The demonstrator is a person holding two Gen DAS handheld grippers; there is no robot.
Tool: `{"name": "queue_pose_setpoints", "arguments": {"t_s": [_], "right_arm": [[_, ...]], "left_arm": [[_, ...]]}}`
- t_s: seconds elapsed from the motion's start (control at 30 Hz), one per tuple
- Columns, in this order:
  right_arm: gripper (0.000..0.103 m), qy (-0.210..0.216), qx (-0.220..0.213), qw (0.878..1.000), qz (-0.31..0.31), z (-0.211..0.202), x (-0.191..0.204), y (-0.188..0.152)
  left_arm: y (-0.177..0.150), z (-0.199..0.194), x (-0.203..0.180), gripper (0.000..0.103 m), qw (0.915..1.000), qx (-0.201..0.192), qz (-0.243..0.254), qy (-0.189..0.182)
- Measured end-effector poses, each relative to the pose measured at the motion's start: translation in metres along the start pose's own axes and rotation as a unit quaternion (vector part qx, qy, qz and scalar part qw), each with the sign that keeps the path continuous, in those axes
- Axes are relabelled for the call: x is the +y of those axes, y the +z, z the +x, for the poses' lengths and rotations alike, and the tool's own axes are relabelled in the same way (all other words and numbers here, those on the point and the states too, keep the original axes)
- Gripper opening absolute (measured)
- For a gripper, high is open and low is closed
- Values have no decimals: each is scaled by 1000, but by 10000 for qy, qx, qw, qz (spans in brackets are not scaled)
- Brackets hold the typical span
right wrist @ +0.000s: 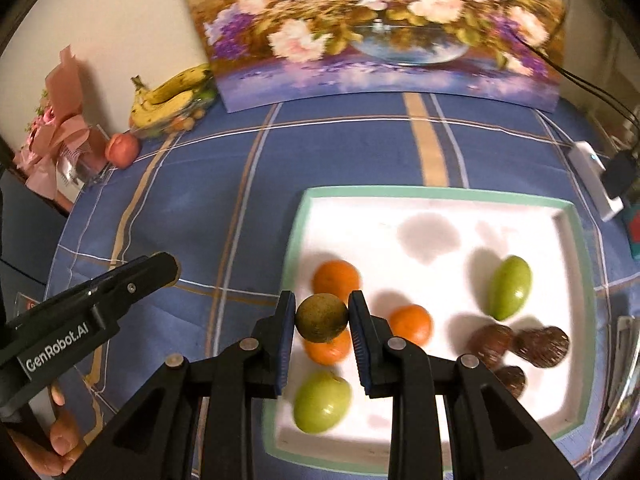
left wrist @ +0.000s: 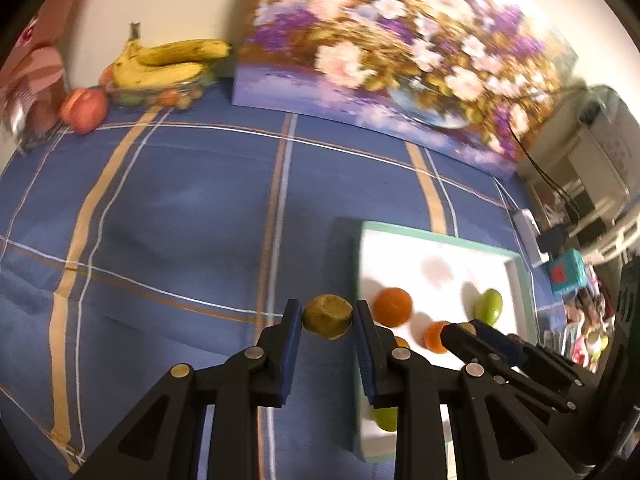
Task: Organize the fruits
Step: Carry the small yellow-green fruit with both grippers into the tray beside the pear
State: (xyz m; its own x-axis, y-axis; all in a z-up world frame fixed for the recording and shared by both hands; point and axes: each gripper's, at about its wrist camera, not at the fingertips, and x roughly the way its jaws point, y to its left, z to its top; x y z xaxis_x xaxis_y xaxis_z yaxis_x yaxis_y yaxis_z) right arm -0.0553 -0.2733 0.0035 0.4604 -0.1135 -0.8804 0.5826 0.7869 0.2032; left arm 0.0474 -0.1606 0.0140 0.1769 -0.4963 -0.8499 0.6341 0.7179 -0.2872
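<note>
Both grippers are clamped on fruit: the left gripper (left wrist: pixel 327 316) holds a small yellow-brown round fruit (left wrist: pixel 327 317) between its blue pads above the blue plaid tablecloth (left wrist: pixel 180 208), just left of the tray; the right gripper (right wrist: pixel 322 318) holds a similar olive-brown fruit (right wrist: pixel 321 318) above the white tray (right wrist: pixel 440 193) with the green rim. Inside the tray lie three oranges (right wrist: pixel 336 280), two green fruits (right wrist: pixel 511 293) and three dark brown pieces (right wrist: pixel 541 346). Near the far wall, a glass bowl with bananas (right wrist: pixel 170 98) stands beside a peach (right wrist: pixel 122 150) and a floral painting (right wrist: pixel 380 28).
</note>
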Motion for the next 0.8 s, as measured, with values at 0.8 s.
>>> {"name": "queue_pose_setpoints", "arguments": {"t_s": [0.8], "right_arm": [[28,-213,282,9984,430,-23,-57,-35]], "left_arm": [[-42,48,-59,28,9948,791,625,148]]}}
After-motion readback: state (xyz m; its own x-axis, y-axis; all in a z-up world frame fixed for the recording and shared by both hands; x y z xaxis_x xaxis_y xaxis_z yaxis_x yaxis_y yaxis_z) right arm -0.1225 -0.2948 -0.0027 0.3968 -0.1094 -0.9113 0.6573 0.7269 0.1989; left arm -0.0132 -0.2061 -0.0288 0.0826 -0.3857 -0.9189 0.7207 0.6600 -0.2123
